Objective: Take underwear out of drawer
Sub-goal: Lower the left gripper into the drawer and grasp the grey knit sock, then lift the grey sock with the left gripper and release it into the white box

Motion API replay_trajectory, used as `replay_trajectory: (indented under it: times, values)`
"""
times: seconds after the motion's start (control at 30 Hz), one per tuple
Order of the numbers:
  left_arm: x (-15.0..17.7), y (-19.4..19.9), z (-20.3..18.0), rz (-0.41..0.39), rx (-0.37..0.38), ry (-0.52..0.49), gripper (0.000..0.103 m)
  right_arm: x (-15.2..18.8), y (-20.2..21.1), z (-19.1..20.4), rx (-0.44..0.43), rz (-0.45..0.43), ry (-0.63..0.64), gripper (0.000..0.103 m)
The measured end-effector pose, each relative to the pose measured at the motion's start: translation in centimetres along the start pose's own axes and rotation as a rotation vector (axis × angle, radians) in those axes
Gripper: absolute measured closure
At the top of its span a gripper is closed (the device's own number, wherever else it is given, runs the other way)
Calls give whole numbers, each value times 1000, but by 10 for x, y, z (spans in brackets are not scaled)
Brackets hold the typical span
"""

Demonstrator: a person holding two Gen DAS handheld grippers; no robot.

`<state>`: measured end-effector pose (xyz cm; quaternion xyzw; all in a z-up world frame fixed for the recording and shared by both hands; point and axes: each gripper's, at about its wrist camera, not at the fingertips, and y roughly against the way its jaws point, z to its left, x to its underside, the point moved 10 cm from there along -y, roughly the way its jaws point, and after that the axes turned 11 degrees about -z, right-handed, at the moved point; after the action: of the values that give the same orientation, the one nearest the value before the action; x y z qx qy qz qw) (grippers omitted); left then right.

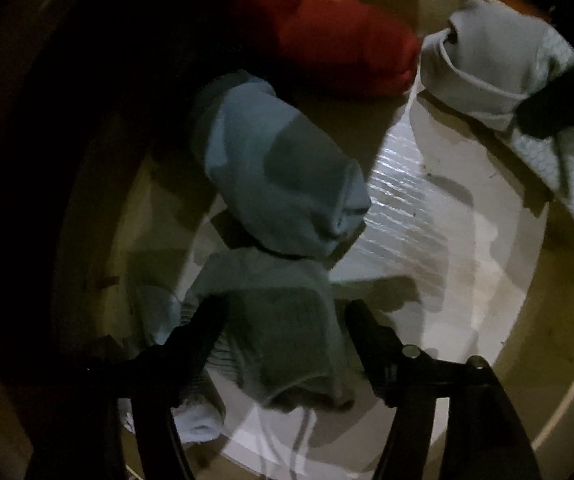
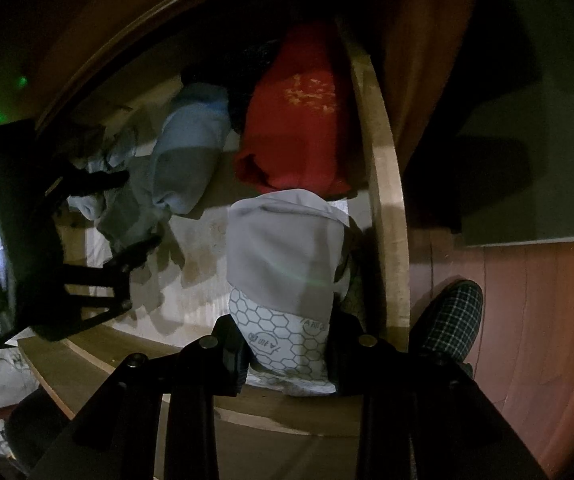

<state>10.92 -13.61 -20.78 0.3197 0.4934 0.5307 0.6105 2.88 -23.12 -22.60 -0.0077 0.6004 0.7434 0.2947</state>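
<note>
Inside the wooden drawer point(image 1: 567, 320) point(image 2: 387, 200) lie several rolled garments. A grey-green roll point(image 1: 287, 320) point(image 2: 127, 208) sits between the fingers of my left gripper point(image 1: 285, 320) point(image 2: 139, 210), which stands open around it; the right-hand finger point(image 1: 367, 332) is clear of the cloth. Behind it lie a blue-grey roll point(image 1: 279, 168) point(image 2: 187, 148) and a red roll point(image 1: 339, 44) point(image 2: 299, 120). My right gripper point(image 2: 285, 340) point(image 1: 559, 100) is shut on grey underwear with a white honeycomb-print band point(image 2: 283, 264) point(image 1: 495, 68), by the drawer's right side.
A white liner point(image 1: 447, 220) covers the drawer bottom. A small pale cloth point(image 1: 199, 424) lies under the grey-green roll. Outside the drawer, a foot in a checked slipper point(image 2: 451, 320) stands on the wooden floor point(image 2: 527, 300). The drawer's back is dark.
</note>
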Motion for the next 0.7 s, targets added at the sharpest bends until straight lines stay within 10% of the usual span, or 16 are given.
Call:
replay_trajectory:
  times: [0.17,0.37,0.7]
  values:
    - [0,-5,6,10,43,76,36,1,0,0,0,2,0,73]
    - [7,6,16,52,56,119,71,0,0,0,3,1,6,73]
    - [29,47,-7,56,113,164,73,-3,-3,4,11,-1,18,73]
